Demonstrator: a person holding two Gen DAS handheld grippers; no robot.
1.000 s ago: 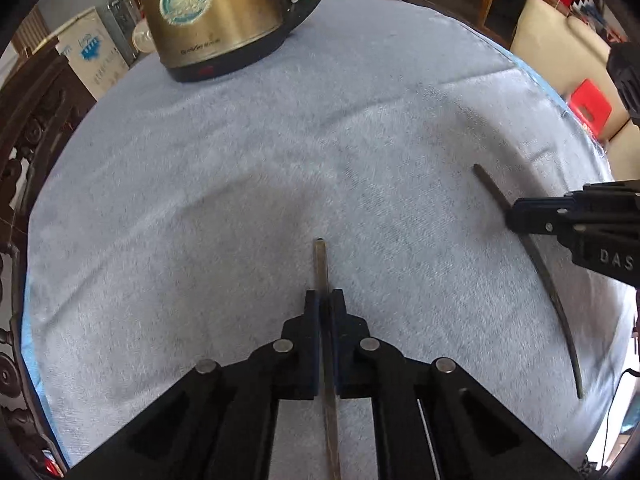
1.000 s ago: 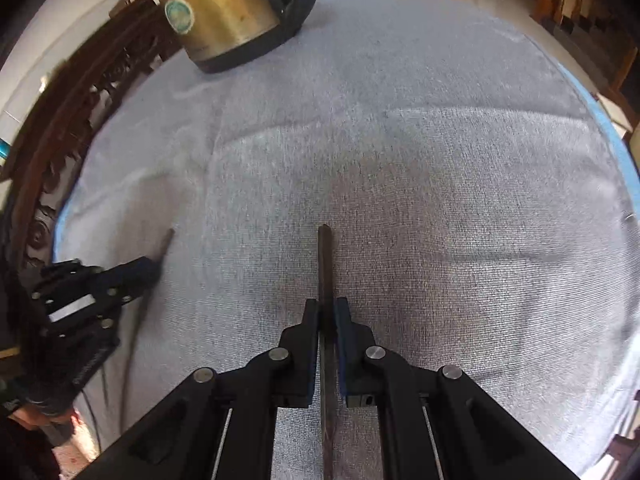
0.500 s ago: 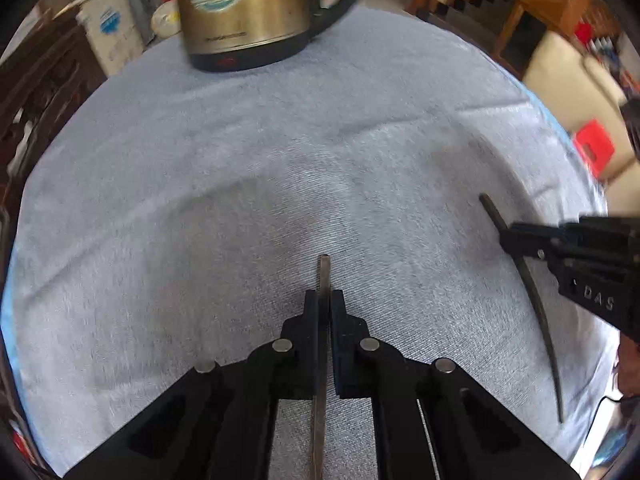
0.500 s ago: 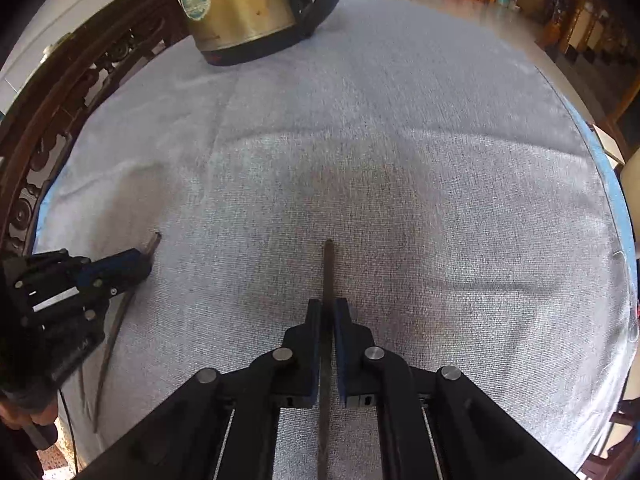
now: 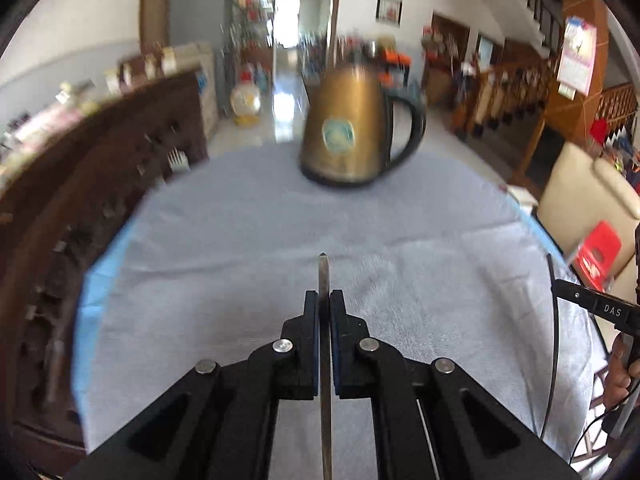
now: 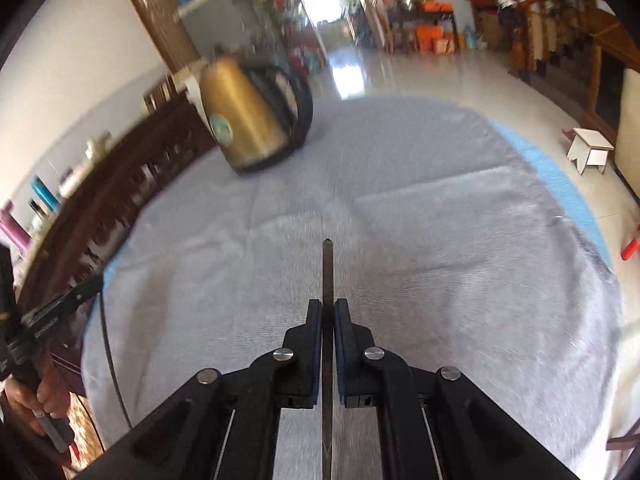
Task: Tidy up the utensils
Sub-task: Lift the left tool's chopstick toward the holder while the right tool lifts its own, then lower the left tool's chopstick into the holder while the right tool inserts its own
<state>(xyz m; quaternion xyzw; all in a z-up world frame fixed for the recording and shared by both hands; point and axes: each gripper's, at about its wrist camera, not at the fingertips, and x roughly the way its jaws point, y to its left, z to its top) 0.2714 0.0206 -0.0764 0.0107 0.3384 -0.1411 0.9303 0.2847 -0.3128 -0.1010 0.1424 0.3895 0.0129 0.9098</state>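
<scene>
A: Short of the brass-coloured electric kettle with the black handle [image 5: 352, 132], over the pale grey towelling cloth on the round table [image 5: 240, 240]: item one, left gripper [image 5: 324, 308], jaws clamped on a thin dark metal chopstick [image 5: 325, 276]. Its tip juts past the pads toward the kettle; the rest runs back under the tool.

B: Item two?

A: Right gripper [image 6: 327, 312], jaws likewise closed on a second thin dark chopstick [image 6: 327, 268], tip also aimed at the kettle side. Both sticks look clear of the cloth. The pictures are smeared.

B: Anything between the sticks and the kettle?

A: Bare cloth only. The kettle stands upright at the far edge, well apart from both tips. No rack or holder shows in either view, so where the pair belongs I cannot tell.

B: Handling note?

A: My judgement: the pinch sits near one end, so the long free part can swing or pivot in the pads. Carry both level, keep the closure firm, bring them parallel and near each other, then lower until they lie flat before releasing. Keep the tips off the kettle.
</scene>
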